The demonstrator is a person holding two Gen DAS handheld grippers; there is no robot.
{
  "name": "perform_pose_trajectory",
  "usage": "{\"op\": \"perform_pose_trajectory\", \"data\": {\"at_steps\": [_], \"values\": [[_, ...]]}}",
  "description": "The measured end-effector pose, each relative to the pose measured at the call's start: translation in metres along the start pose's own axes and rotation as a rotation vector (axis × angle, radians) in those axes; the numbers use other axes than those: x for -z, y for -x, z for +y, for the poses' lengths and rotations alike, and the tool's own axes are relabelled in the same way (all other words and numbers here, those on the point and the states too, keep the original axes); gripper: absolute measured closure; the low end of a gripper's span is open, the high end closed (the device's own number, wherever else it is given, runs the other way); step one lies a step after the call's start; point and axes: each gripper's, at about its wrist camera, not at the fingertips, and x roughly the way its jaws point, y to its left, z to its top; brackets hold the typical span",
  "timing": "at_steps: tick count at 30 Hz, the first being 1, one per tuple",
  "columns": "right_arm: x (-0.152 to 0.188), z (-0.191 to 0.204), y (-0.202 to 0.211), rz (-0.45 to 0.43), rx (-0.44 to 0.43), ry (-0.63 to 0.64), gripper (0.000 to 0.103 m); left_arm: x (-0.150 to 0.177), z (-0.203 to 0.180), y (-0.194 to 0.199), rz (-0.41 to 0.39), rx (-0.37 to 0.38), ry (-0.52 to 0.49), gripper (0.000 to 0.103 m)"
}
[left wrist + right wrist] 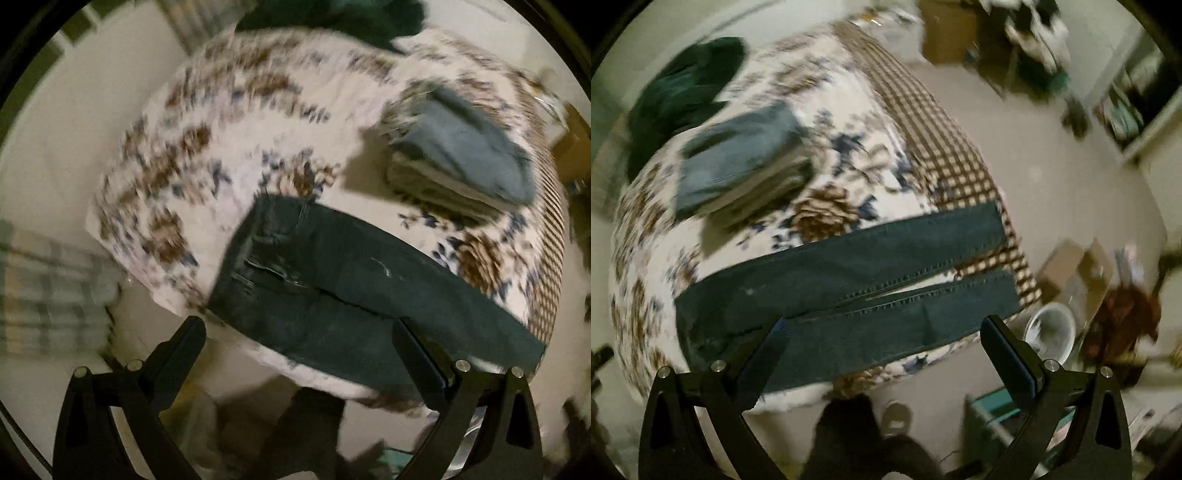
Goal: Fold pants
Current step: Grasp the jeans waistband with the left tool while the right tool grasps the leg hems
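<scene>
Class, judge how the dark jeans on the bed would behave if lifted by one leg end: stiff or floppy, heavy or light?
The jeans would probably droop, since they lie flat and follow the bedspread. Thick stitched seams suggest denim, likely fairly heavy for cloth. The two legs lie apart, so lifting one would likely leave the other dragging.

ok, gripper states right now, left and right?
Left gripper: open, holding nothing, above the waist end of the dark jeans.
Right gripper: open, holding nothing, above the jeans' legs.
</scene>
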Motion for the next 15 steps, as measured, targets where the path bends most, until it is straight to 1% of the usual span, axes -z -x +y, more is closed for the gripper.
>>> {"op": "perform_pose_trajectory", "data": {"at_steps": [1, 3, 4, 5, 6, 9, 11, 13, 14, 15], "values": [[-0.011, -0.004, -0.023, 0.029, 0.009, -0.035, 0.0, -0.01, -0.003, -0.016, 0.031, -0.002, 0.025, 0.0], [-0.035, -0.014, -0.076, 0.097, 0.023, -0.114, 0.0, -0.039, -0.005, -0.065, 0.109, -0.007, 0.092, 0.0], [-0.045, -0.019, -0.101, 0.129, 0.025, -0.152, 0.0, -0.049, -0.007, -0.081, 0.134, -0.01, 0.114, 0.0], [-0.056, -0.024, -0.128, 0.161, 0.027, -0.192, 0.0, -0.064, -0.006, -0.109, 0.172, -0.015, 0.16, 0.0], [-0.057, -0.031, -0.141, 0.18, 0.036, -0.22, 0.0, -0.074, -0.006, -0.124, 0.192, -0.012, 0.183, 0.0], [-0.076, -0.044, -0.199, 0.225, 0.061, -0.302, 0.0, -0.111, -0.001, -0.193, 0.262, -0.026, 0.289, 0.0], [-0.09, -0.05, -0.237, 0.246, 0.084, -0.343, 0.0, -0.127, 0.001, -0.226, 0.292, -0.035, 0.337, 0.0], [-0.098, -0.054, -0.265, 0.261, 0.112, -0.364, 0.0, -0.147, 0.003, -0.271, 0.337, -0.04, 0.392, 0.0], [-0.104, -0.057, -0.284, 0.271, 0.121, -0.385, 0.0, -0.152, 0.003, -0.285, 0.355, -0.039, 0.41, 0.0], [-0.107, -0.059, -0.295, 0.281, 0.125, -0.401, 0.0, -0.156, 0.001, -0.298, 0.372, -0.033, 0.425, 0.0]]}}
